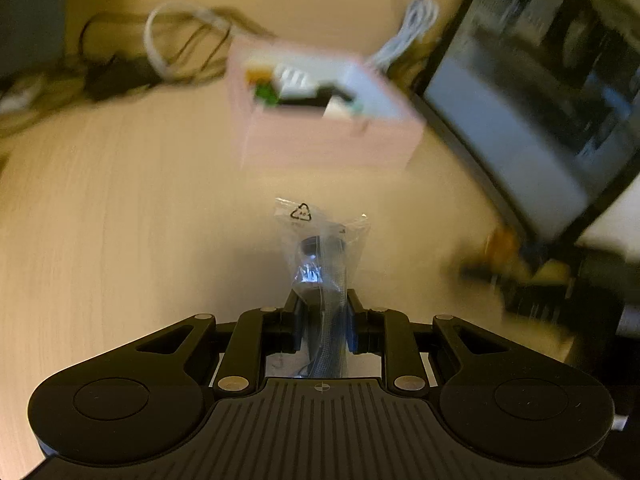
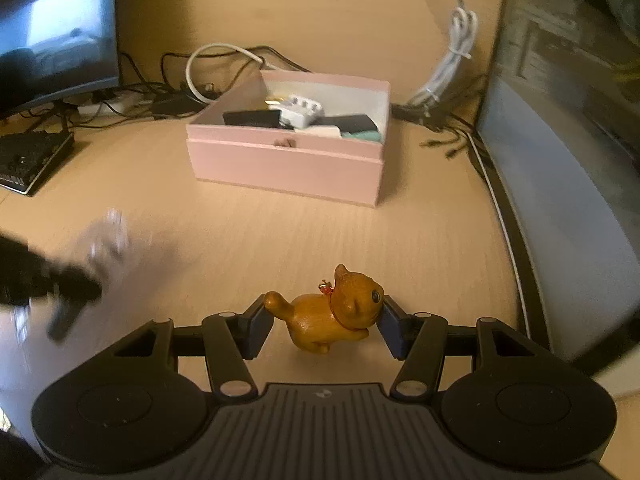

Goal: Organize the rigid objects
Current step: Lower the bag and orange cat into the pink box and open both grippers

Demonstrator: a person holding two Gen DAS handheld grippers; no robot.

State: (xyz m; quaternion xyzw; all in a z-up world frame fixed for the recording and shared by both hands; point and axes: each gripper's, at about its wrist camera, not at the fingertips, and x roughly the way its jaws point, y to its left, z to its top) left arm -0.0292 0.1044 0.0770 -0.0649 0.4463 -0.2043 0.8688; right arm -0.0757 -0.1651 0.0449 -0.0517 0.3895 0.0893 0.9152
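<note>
So the left gripper [image 1: 323, 312] has its jaws pinched on a clear plastic bag [image 1: 320, 240] with some dark part inside; the bag's long axis sticks straight out ahead, and the pink box [image 1: 320, 136] sits dead ahead of it on the tabletop [image 1: 120, 200], a bit apart. Right gripper [image 2: 326, 322] has its jaws spread either side of the orange cat figurine [image 2: 332, 316], which stands crosswise between them, tail left, head right. Whether the pads touch it, I can't tell. I'd guess the left side drops into the box first.
</note>
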